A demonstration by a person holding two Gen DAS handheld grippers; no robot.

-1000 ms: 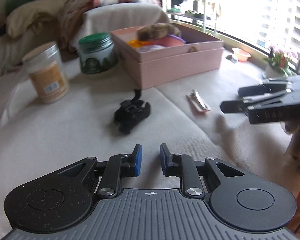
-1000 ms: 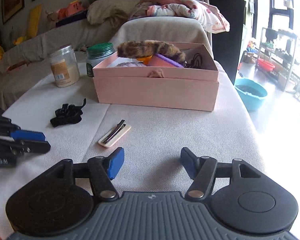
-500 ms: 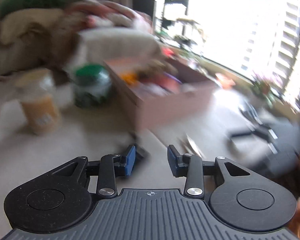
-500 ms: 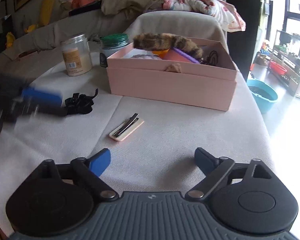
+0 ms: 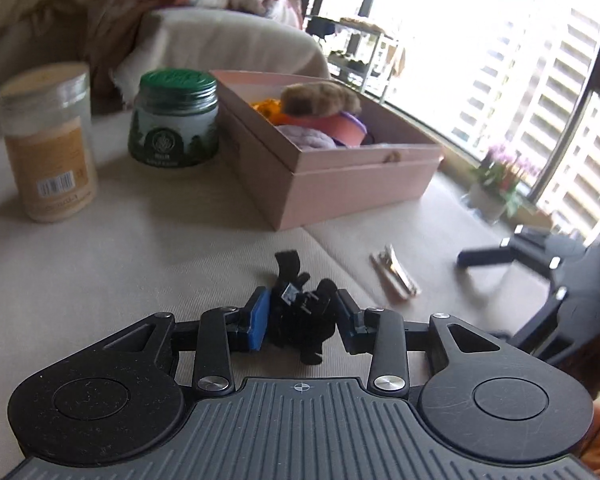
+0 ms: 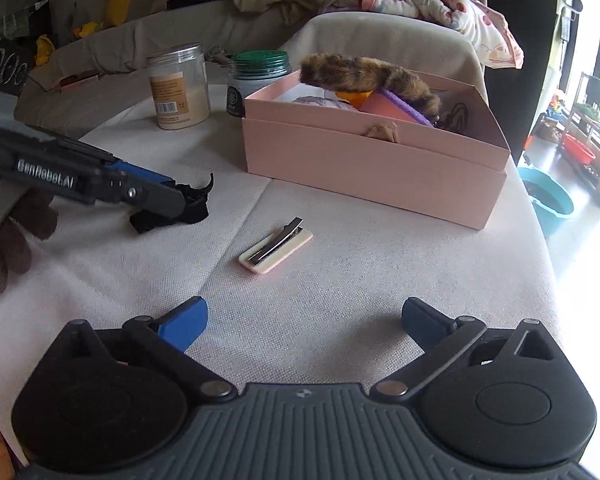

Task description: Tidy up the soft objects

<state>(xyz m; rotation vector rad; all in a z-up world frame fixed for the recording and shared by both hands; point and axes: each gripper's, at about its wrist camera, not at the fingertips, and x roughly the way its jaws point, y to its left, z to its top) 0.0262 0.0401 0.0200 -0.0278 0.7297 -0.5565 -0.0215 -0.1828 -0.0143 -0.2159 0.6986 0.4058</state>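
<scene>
A black fabric hair tie point(image 5: 300, 316) lies on the white tablecloth, also seen in the right wrist view point(image 6: 188, 210). My left gripper point(image 5: 301, 322) is open with its jaws on either side of the tie, close to it. In the right wrist view the left gripper point(image 6: 184, 200) rests low over the tie. My right gripper point(image 6: 303, 320) is open and empty, above the cloth near a pink hair clip point(image 6: 276, 246), which also shows in the left wrist view point(image 5: 393, 276). A pink box point(image 6: 371, 168) holds a furry brown item point(image 6: 363, 74) and other soft things.
A clear jar with a tan label point(image 5: 48, 144) and a green-lidded jar point(image 5: 174, 120) stand left of the pink box point(image 5: 351, 176). A cushioned chair back with blankets point(image 6: 391, 40) is behind the table. A blue basin point(image 6: 547, 200) sits on the floor at right.
My left gripper moved forward and down to the black hair tie and opened a little around it. My right gripper opened wider and moved slightly toward the clip.
</scene>
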